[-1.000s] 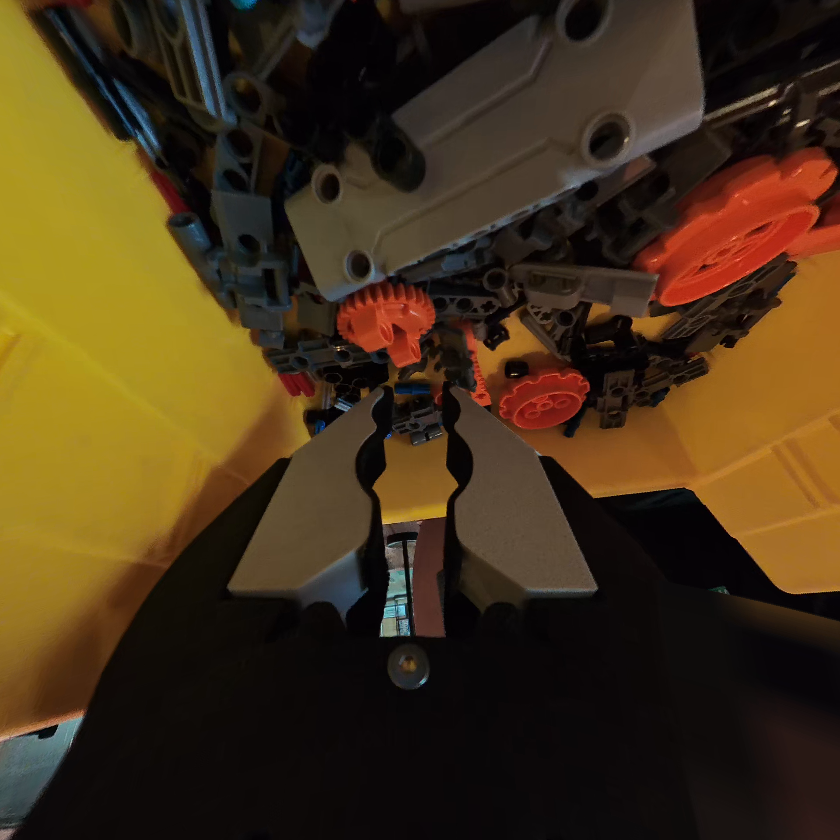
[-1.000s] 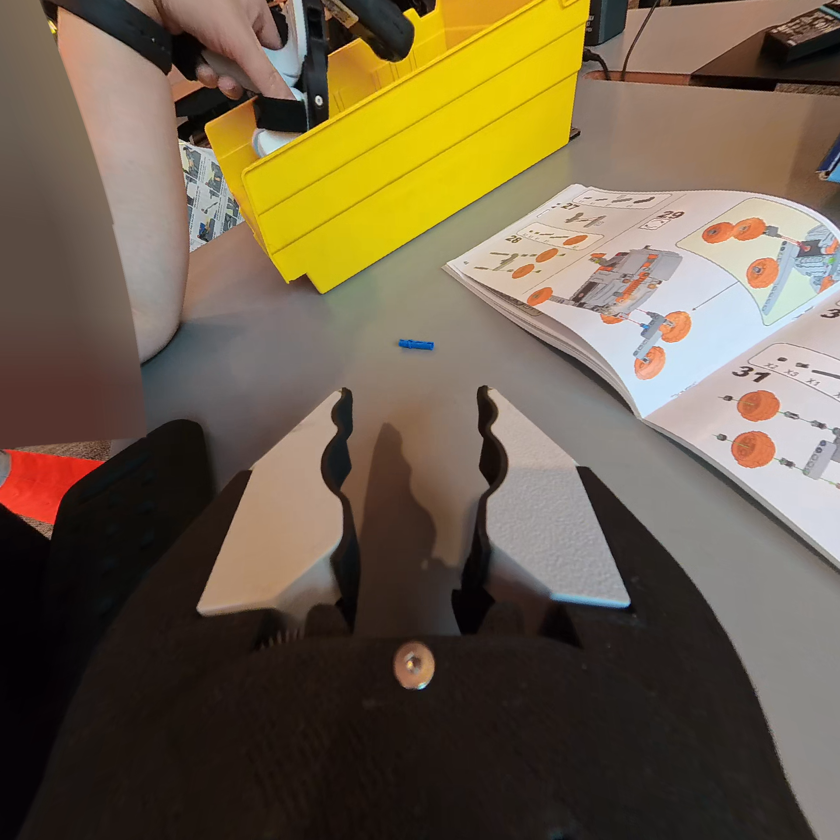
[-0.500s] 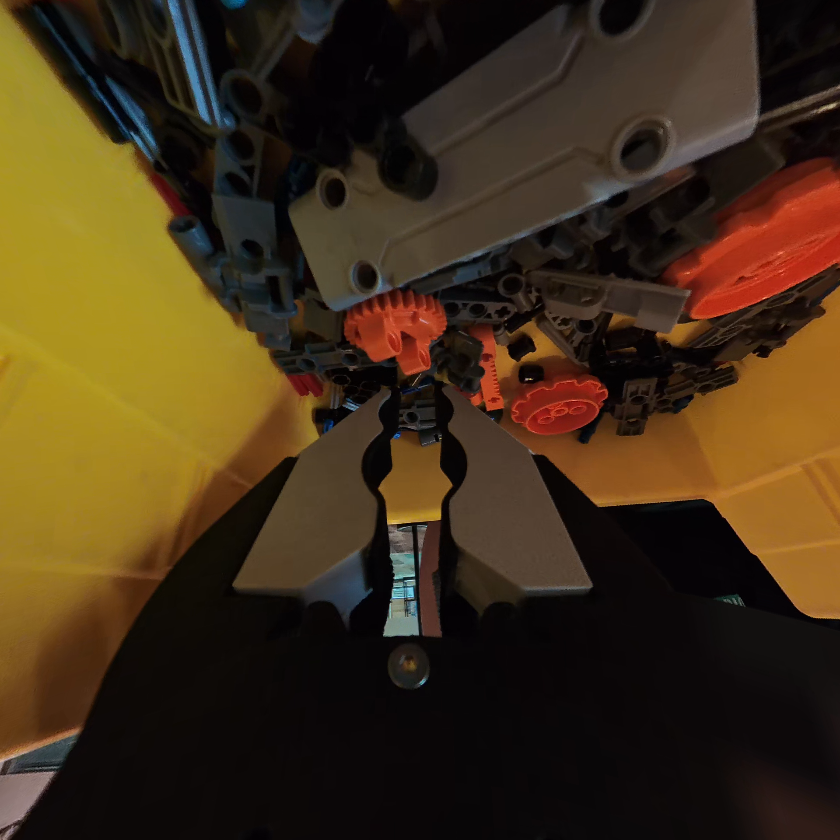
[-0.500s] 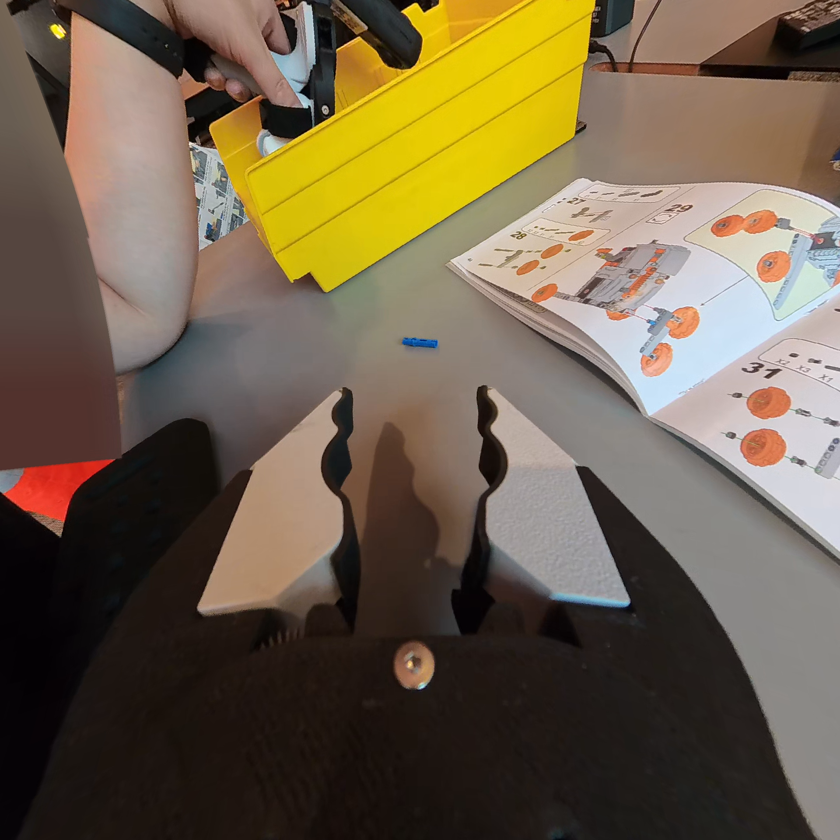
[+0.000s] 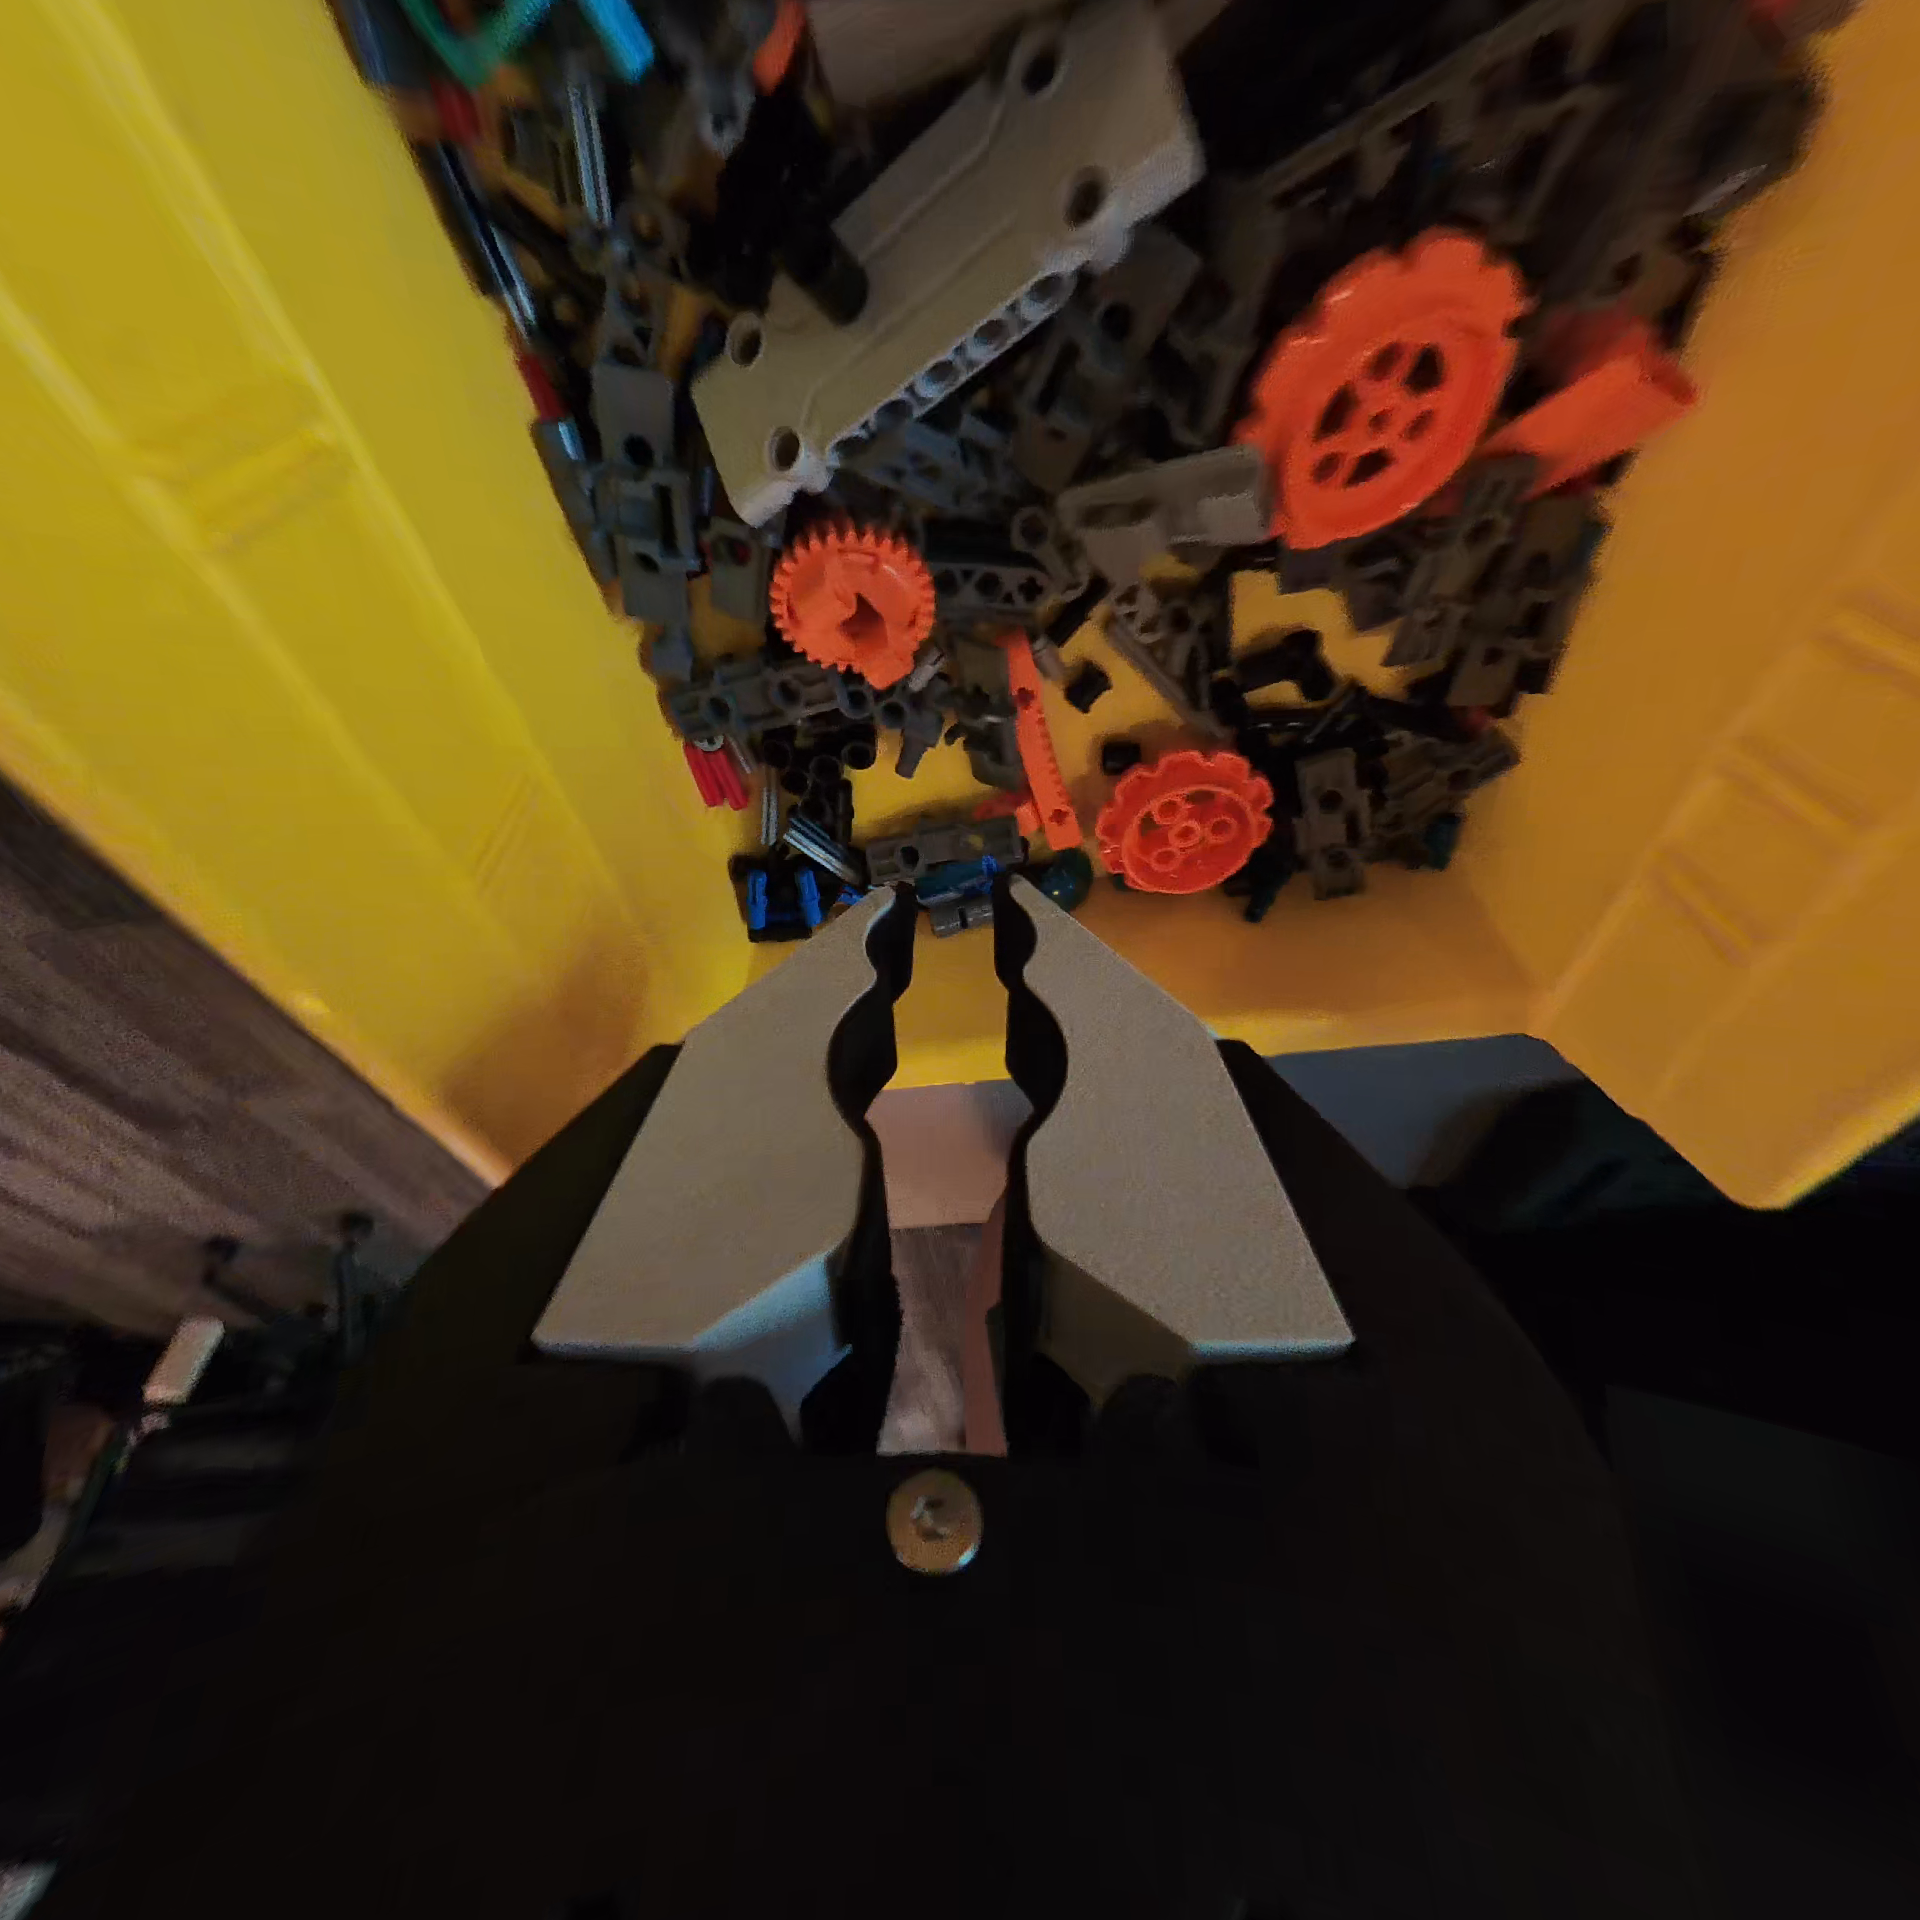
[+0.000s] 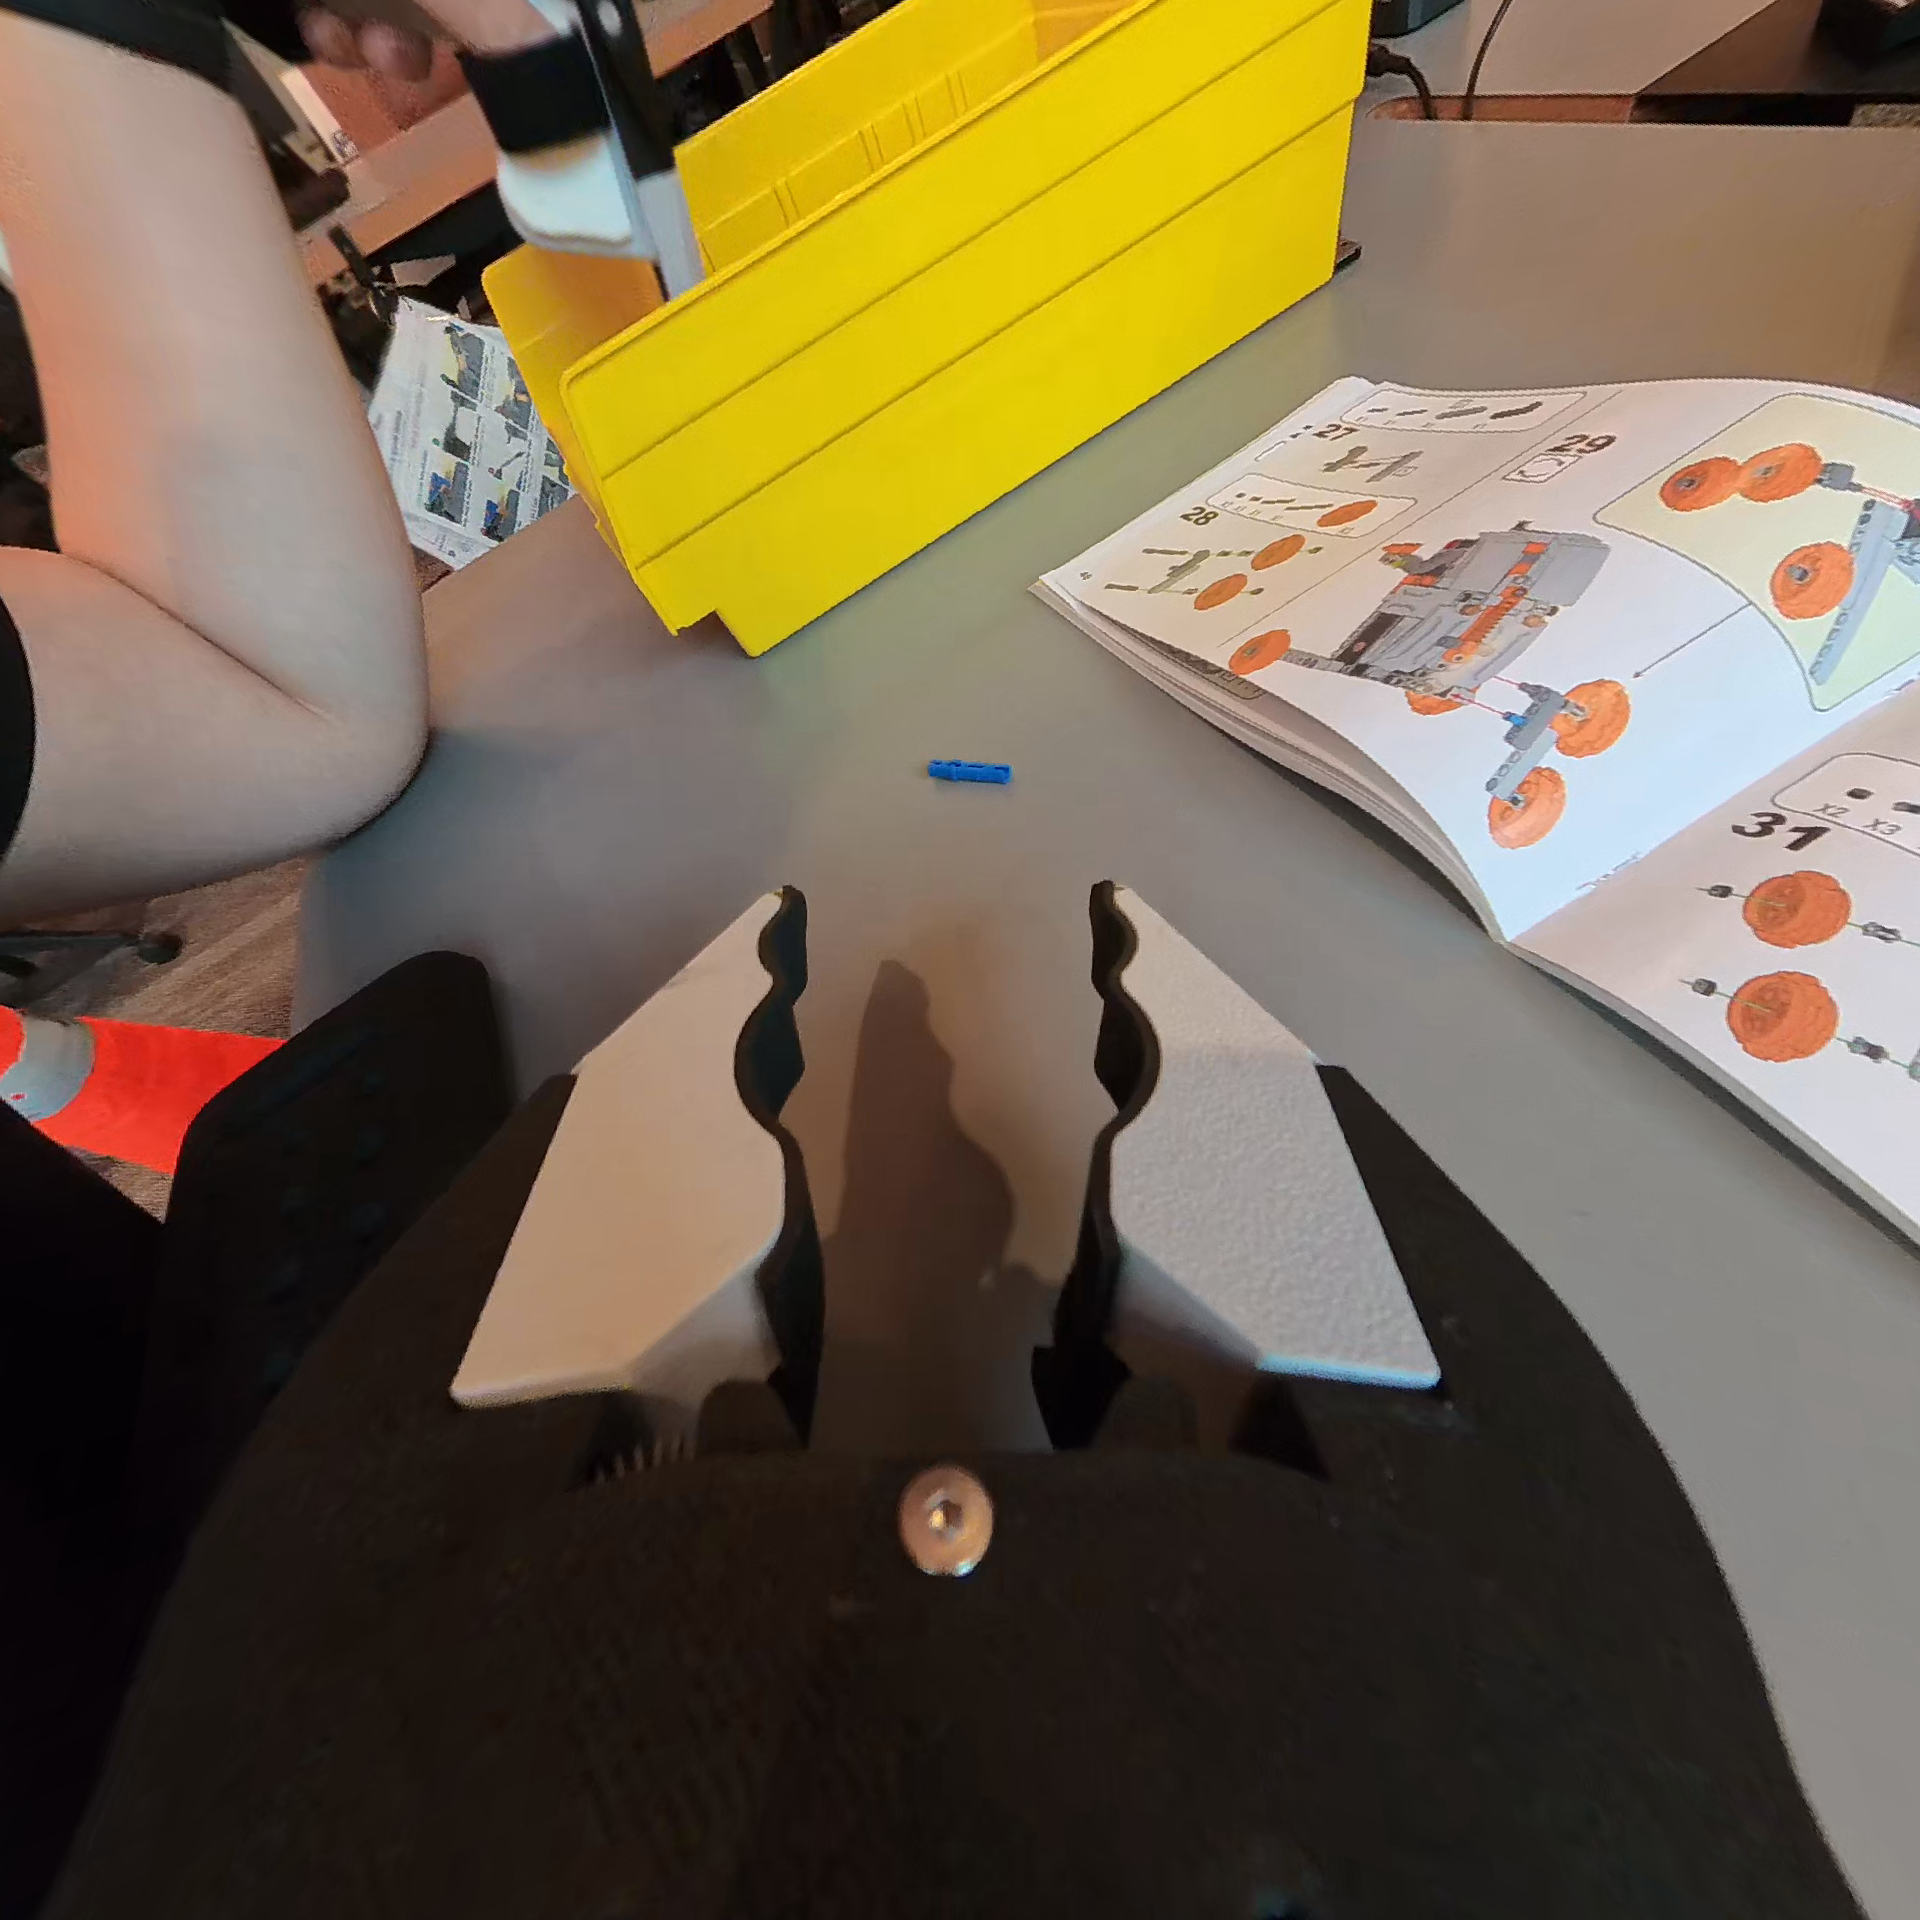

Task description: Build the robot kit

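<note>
Fingertips of our left gripper (image 5: 951, 896) stand a narrow gap apart at the near end of the yellow bin (image 5: 312, 623), and a small dark blue-and-grey piece (image 5: 961, 888) sits right at that gap; we cannot tell whether the tips pinch it or only frame it against the heap behind. Just beyond lie a grey connector (image 5: 943, 847), an orange toothed rack (image 5: 1039, 743), a small orange gear (image 5: 852, 603) and an orange sprocket (image 5: 1184, 821), with a pale grey panel (image 5: 935, 281) and a large orange wheel (image 5: 1382, 390) toward the far end. We judge the risk to be a poor hold: the pieces lie interlocked, so a neighbour may come up with the wanted one, or so small a piece may twist out of the tips and vanish back into the pile. Our right gripper (image 6: 948, 904) hangs spread and empty over the grey table (image 6: 1455, 260), near a lone blue pin (image 6: 968, 772) that lies between the bin's near corner and the open instruction booklet (image 6: 1558, 665) toward the table's right edge. That pin lies loose and apart on the table; we think a careless sweep of a gripper or the forearm (image 6: 208, 468) at the left edge could send it rolling off.
</note>
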Tool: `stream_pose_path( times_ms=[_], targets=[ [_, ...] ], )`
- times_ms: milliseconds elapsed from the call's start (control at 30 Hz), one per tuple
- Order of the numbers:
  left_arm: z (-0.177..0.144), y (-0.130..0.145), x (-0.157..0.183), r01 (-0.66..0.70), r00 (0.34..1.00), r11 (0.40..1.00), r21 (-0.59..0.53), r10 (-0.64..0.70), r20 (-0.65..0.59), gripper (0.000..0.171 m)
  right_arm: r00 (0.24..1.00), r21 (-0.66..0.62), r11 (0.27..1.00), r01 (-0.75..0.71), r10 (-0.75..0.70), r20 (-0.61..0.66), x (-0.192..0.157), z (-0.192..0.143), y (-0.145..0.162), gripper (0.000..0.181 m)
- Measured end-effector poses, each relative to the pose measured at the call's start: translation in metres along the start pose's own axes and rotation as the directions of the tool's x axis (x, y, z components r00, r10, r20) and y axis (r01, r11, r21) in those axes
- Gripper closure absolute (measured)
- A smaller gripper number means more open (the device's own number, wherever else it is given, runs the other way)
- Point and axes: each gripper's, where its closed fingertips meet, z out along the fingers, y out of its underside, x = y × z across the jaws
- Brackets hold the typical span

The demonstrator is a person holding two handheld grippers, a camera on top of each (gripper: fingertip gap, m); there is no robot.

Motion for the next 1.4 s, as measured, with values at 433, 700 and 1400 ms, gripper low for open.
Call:
stream_pose_path(
  times_ms=[433,700,1400],
  targets=[
    [-0.063,-0.030,0.163,-0.543,0.797,0.727,0.420,0.604,-0.016,0.158,1.000,0.010,1.000,0.011,-0.011,0.004,-0.003,-0.001,-0.001,0.127],
    [-0.011,-0.032,0.219,-0.688,0.706,0.681,0.249,0.708,0.016,0.158,0.999,0.013,0.999,0.041,-0.041,0.002,-0.006,-0.002,-0.001,0.127],
    [0.050,-0.032,0.202,-0.717,0.688,0.694,-0.062,0.719,0.096,0.158,0.998,0.006,0.999,0.049,-0.049,0.026,-0.013,-0.003,0.001,0.127]
  ],
)
